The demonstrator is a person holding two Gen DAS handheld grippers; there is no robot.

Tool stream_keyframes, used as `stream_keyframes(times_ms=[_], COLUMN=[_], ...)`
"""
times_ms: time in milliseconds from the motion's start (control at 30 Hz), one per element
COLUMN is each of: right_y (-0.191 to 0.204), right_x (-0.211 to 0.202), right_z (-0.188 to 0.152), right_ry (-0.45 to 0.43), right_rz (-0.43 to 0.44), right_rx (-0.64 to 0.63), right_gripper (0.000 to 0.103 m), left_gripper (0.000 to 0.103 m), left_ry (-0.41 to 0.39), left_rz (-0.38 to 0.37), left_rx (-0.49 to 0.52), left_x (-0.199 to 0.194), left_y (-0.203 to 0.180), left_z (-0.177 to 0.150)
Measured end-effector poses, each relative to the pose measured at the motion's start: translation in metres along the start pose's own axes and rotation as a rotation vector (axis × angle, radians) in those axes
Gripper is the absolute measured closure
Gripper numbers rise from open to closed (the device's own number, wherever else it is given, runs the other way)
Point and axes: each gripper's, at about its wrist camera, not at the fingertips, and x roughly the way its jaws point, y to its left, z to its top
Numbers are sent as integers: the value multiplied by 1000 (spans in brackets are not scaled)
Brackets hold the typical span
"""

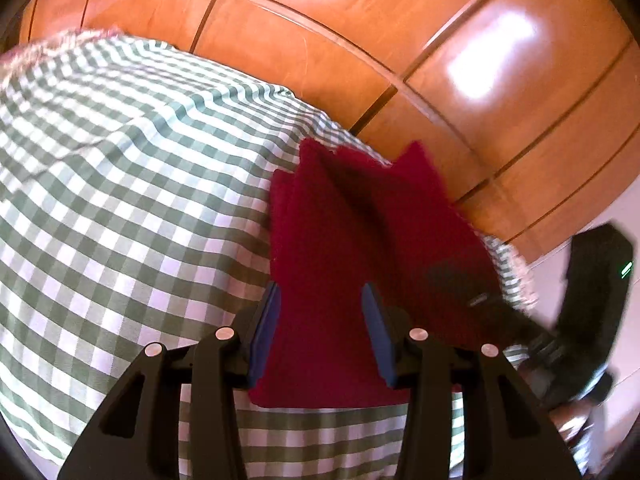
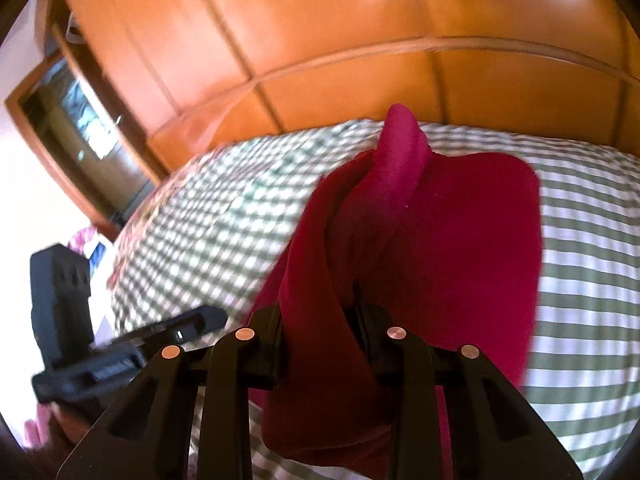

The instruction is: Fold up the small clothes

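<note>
A dark red garment (image 1: pixel 352 232) lies on a bed with a green and white checked cover (image 1: pixel 120 184). My left gripper (image 1: pixel 322 304) is open, its blue-padded fingers (image 1: pixel 269 320) standing on either side of the garment's near edge. In the right wrist view the same garment (image 2: pixel 460 240) is bunched and partly lifted, with a fold sticking up at its far end. My right gripper (image 2: pixel 320 320) is shut on a bunched ridge of the garment. The right gripper shows in the left wrist view (image 1: pixel 496 300), the left gripper in the right wrist view (image 2: pixel 192 326).
An orange-brown wooden wardrobe wall (image 1: pixel 400 40) stands right behind the bed. A wood-framed doorway or mirror (image 2: pixel 76 132) is at the far left of the right wrist view. The bed's edge (image 2: pixel 120 264) drops off to the left there.
</note>
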Motion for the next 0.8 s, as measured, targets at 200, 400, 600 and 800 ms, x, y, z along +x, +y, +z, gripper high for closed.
stream_keyframes(times_ms=[200, 400, 600, 800], right_y=[27, 19, -14, -65], right_x=[26, -12, -56, -82], right_z=[-22, -36, -64, -78], right_ry=[36, 11, -25, -65], right_rz=[-6, 166, 123, 8], right_rx=[-128, -121, -53, 65], right_gripper=[64, 53, 53, 53], left_gripper=[49, 37, 35, 47], left_ry=[22, 91, 218, 254], left_rz=[-90, -175, -191, -167], left_rx=[-46, -75, -123, -91], left_x=[2, 22, 69, 93], left_y=[8, 3, 2, -21], left_z=[10, 25, 37, 43])
